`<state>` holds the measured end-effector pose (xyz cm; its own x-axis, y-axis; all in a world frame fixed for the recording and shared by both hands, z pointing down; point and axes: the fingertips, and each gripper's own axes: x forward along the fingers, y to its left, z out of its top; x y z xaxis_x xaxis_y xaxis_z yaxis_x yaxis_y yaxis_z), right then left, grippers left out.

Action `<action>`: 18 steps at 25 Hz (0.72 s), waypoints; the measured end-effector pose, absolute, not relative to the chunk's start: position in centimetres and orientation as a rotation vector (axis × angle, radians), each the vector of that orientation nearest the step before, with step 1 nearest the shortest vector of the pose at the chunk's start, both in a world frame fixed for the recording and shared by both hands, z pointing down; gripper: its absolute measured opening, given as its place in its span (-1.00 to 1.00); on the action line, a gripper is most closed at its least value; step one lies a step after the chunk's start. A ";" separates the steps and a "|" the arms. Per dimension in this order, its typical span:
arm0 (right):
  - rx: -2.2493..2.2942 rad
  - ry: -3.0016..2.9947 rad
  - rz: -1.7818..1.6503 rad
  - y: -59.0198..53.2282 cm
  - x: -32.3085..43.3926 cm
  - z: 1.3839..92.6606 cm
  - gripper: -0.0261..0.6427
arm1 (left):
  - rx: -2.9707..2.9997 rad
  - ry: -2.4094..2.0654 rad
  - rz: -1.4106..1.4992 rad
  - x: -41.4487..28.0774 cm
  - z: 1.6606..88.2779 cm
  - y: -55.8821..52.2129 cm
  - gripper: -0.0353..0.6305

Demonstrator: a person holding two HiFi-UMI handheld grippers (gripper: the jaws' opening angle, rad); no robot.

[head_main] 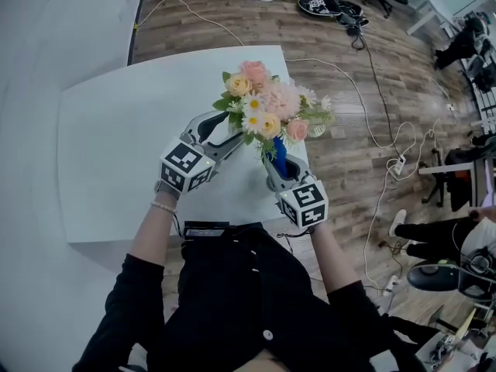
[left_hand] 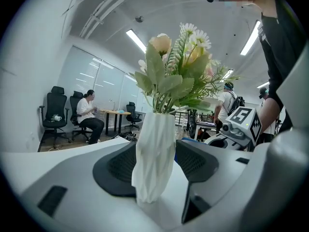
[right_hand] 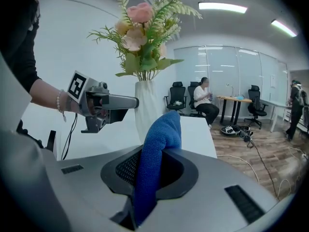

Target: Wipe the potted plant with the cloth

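A bouquet (head_main: 260,103) of pink, yellow and white flowers stands in a white twisted vase (left_hand: 154,163) near the right edge of the white table (head_main: 116,153). In the head view the blooms hide most of the vase. My left gripper (head_main: 232,139) reaches in from the left, and its two pads sit against the vase's sides, shut on it. My right gripper (head_main: 277,170) is shut on a folded blue cloth (right_hand: 157,158). The cloth (head_main: 279,157) sticks up just below the flowers, close beside the vase (right_hand: 147,108) and right of the left gripper (right_hand: 113,105).
A black device (head_main: 205,229) lies at the table's near edge. The table ends just right of the vase, above a wooden floor with cables and a power strip (head_main: 399,163). A person (right_hand: 205,100) sits at a desk among office chairs in the background.
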<state>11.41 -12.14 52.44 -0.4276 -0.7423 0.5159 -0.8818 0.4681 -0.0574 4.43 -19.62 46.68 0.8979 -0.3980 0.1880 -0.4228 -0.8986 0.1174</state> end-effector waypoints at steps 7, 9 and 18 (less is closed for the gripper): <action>1.418 -2.295 0.422 -11.9 11.4 51.2 -0.67 | 2.906 -0.646 0.289 3.5 47.1 -18.9 -0.11; 1.442 -2.284 0.408 -11.8 11.7 51.1 -0.67 | 2.903 -0.667 0.302 3.1 47.1 -18.5 -0.11; 1.547 -2.278 0.333 -11.0 12.6 48.6 -0.67 | 2.935 -0.833 0.405 0.5 45.7 -16.4 -0.45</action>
<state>12.63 -11.05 48.61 -0.3321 -0.8421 0.4249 -0.9285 0.3711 0.0099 0.47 -16.41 45.72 0.8191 -0.5072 0.2681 -0.5241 -0.8516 -0.0101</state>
